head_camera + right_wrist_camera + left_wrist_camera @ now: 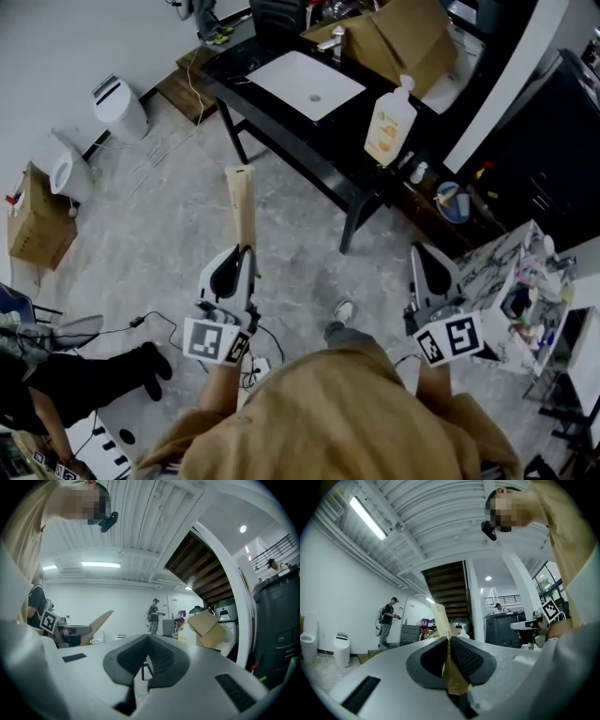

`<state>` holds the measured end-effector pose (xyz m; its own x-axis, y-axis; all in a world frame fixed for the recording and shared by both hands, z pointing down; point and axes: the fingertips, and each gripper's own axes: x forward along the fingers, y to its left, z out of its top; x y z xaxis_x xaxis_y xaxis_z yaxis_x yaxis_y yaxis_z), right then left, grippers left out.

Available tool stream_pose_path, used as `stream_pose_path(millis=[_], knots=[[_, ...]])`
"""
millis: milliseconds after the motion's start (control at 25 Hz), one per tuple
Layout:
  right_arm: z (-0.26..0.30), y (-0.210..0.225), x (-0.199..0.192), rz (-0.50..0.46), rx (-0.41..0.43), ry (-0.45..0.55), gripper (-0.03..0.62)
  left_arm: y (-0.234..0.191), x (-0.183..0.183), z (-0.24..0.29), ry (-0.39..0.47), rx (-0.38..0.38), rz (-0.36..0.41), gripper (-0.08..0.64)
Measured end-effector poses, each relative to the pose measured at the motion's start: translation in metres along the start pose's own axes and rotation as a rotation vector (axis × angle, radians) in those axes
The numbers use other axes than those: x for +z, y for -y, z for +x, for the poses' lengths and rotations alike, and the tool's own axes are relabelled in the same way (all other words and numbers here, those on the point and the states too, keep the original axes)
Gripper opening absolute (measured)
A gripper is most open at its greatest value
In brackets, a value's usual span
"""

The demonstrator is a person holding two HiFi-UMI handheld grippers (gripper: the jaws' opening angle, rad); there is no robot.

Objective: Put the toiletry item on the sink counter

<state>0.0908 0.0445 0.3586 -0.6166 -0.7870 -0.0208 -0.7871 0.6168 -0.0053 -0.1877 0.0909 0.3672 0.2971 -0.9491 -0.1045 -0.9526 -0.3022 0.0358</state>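
Note:
A flat tan toiletry tube (241, 202) sticks up and forward out of my left gripper (246, 253), which is shut on its lower end. In the left gripper view the tube (440, 616) is pinched between the dark pads of the left gripper (449, 640). The right gripper (425, 253) hangs at the right over the floor with nothing in it. In its own view the right gripper (148, 638) has its jaws together. The black sink counter (281, 117) with a white basin (306, 84) stands ahead, apart from both grippers.
A white and orange soap bottle (391, 120), a faucet (337, 42) and an open cardboard box (403, 37) are on the counter. A marble-patterned cabinet (506, 291) stands at the right. A white bin (120, 108) and a carton (37, 225) sit at the left. A person in black (75, 375) and cables are at the lower left.

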Motion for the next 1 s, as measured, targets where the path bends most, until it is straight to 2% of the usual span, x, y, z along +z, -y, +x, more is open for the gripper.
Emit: stream_pose_path(millis=[200, 400, 640, 800, 1000], knots=[[0.05, 0.073, -0.004, 0.03, 0.035, -0.005, 0.003, 0.015, 0.005, 0.096, 0.014, -0.015, 0.023, 0.028], [0.083, 0.116, -0.012, 0.051, 0.073, -0.025, 0.003, 0.01, -0.011, 0.14, -0.016, 0.032, 0.014, 0.028], [0.118, 0.133, -0.015, 0.066, 0.116, -0.026, 0.003, -0.01, -0.01, 0.163, -0.033, 0.091, 0.027, 0.028], [0.135, 0.135, -0.018, 0.079, 0.136, -0.035, 0.003, -0.018, -0.013, 0.176, -0.036, 0.099, 0.029, 0.028], [0.16, 0.141, -0.014, 0.072, 0.122, -0.024, 0.003, -0.035, -0.016, 0.196, -0.036, 0.084, 0.018, 0.028]])
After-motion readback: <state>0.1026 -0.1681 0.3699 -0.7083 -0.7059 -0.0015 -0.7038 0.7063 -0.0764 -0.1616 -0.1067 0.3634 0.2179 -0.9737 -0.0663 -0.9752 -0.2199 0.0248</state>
